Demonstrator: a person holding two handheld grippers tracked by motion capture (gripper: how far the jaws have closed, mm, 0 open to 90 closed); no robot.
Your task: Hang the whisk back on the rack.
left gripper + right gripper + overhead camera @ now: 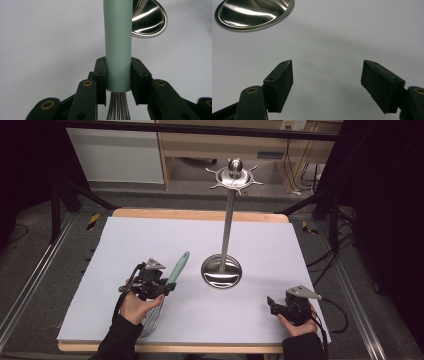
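Two grippers are at work: your left gripper [167,287] is clenched on the whisk [176,270] by its green handle, wires trailing near you, left of the steel stand [226,227]. Your right gripper [272,304] rests released at the near right of the surface [150,235]. Keep the grip firm, raise the handle tip clear of the base, and approach a hook on the top ring [234,177] slowly.

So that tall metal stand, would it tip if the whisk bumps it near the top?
Probably somewhat. The stand is a thin pole with a hook crown high up, so a knock there has leverage. Its wide dished base likely steadies it. The polished steel may slide on the smooth table rather than topple.
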